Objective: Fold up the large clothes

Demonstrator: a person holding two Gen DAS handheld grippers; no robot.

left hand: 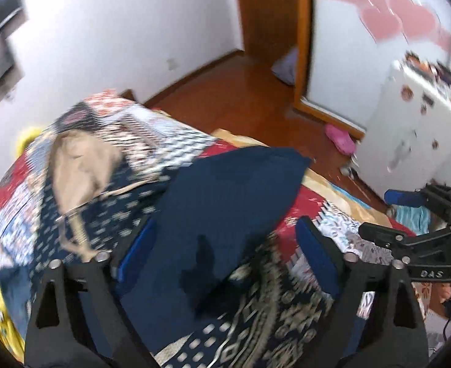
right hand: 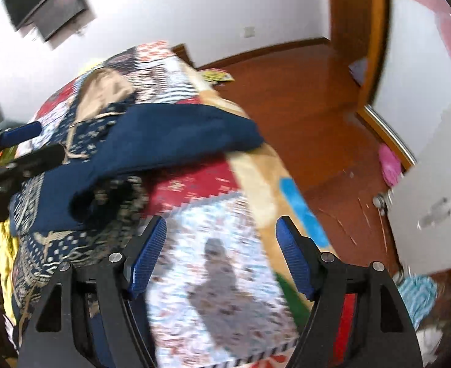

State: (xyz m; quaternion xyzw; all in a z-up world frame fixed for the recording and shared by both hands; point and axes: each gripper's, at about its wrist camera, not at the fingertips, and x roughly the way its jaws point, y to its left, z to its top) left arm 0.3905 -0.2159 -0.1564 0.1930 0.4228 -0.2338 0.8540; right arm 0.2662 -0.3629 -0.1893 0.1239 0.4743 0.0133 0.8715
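Observation:
A dark navy garment (left hand: 225, 199) lies folded over on a patchwork bedspread (left hand: 176, 135). My left gripper (left hand: 225, 247) hangs open just above it, with the cloth showing between the blue pads (left hand: 136, 245) but not pinched. In the right wrist view the same navy garment (right hand: 170, 141) lies ahead and to the left. My right gripper (right hand: 222, 245) is open over the bare bedspread (right hand: 219, 245), nothing between its fingers. A beige garment (left hand: 81, 165) lies further back on the bed. The right gripper's side (left hand: 409, 239) shows at the left view's right edge.
The bed's edge (right hand: 256, 184) drops to a wooden floor (right hand: 302, 107) on the right. A pink slipper (right hand: 389, 162) lies by a white cabinet (right hand: 433, 199). A door frame (left hand: 302, 46) stands behind. A dark screen (right hand: 47, 9) hangs on the wall.

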